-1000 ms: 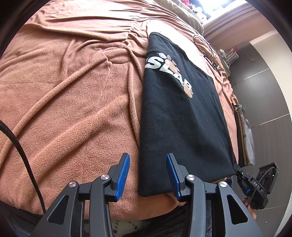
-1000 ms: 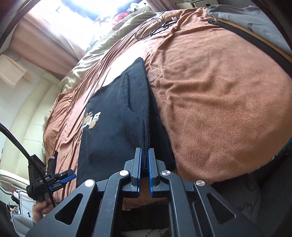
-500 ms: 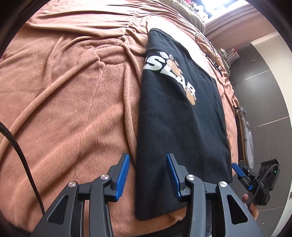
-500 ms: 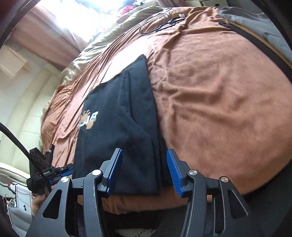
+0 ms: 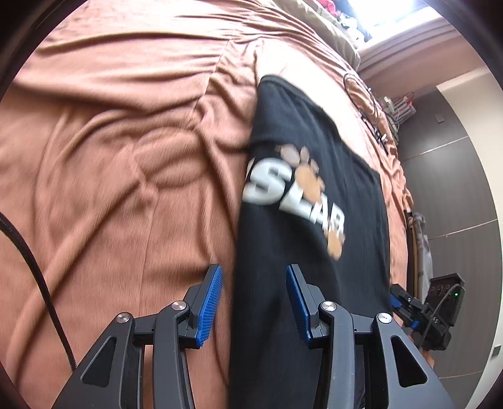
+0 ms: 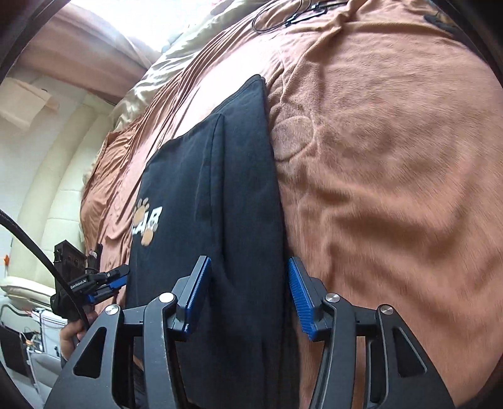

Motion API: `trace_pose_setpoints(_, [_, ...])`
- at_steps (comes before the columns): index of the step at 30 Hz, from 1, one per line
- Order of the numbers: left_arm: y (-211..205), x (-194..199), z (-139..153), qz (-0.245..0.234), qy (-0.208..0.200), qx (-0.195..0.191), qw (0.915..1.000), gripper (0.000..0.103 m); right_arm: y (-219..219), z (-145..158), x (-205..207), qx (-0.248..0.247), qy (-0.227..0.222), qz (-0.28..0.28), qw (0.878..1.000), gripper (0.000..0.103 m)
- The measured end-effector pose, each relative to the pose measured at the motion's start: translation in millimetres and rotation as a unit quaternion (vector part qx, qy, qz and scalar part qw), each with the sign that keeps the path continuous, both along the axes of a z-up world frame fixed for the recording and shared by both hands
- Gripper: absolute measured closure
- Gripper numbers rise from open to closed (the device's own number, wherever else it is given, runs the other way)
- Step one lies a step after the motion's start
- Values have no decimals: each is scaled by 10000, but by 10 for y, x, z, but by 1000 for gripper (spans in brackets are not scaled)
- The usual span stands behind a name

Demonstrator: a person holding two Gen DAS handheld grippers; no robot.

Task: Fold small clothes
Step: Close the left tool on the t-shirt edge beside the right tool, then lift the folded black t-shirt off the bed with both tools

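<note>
Left claw (image 5: 254,303) is standing part open, gripping nothing, straddling the near left edge of the black shirt (image 5: 308,195). Right claw (image 6: 248,295) is gaping likewise, empty, over the shirt's folded right edge. Shirt is lying flat, lengthwise, on the bed's brown blanket (image 5: 119,163). Black cables (image 6: 283,15) are lying farther up the bed

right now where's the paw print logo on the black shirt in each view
Left wrist view: the paw print logo sits right of centre, mid-height, above the left gripper.
Right wrist view: only the logo's end shows, left of centre, beside the folded-over flap of the black shirt.
Shared landmark: the looped black cable on the brown blanket beyond the shirt.
</note>
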State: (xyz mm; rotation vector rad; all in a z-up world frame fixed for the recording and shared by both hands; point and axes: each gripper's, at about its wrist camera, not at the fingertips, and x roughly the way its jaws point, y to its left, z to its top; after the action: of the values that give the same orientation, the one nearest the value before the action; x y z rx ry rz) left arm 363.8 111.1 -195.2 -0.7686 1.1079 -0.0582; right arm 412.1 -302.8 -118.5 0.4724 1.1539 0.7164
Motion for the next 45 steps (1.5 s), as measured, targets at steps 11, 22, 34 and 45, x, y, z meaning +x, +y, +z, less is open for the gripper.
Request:
trace_pose_setpoints(11, [129, 625, -34, 15, 21, 67, 10000, 59, 352, -103, 782, 329, -46, 386, 9987, 55])
trace_pose_setpoints(22, [274, 1114, -92, -11, -174, -8, 9998, 59, 844, -228, 1409, 282, -111, 805, 9963, 57])
trace_pose_setpoints(34, [391, 1534, -155, 115, -241, 86, 9996, 85, 1351, -137, 1578, -462, -367, 953, 9937, 82])
trace_pose_setpoints(45, [352, 1369, 292, -84, -774, 28, 9970, 97, 1545, 275, 1185, -1013, -1051, 832, 9858, 91])
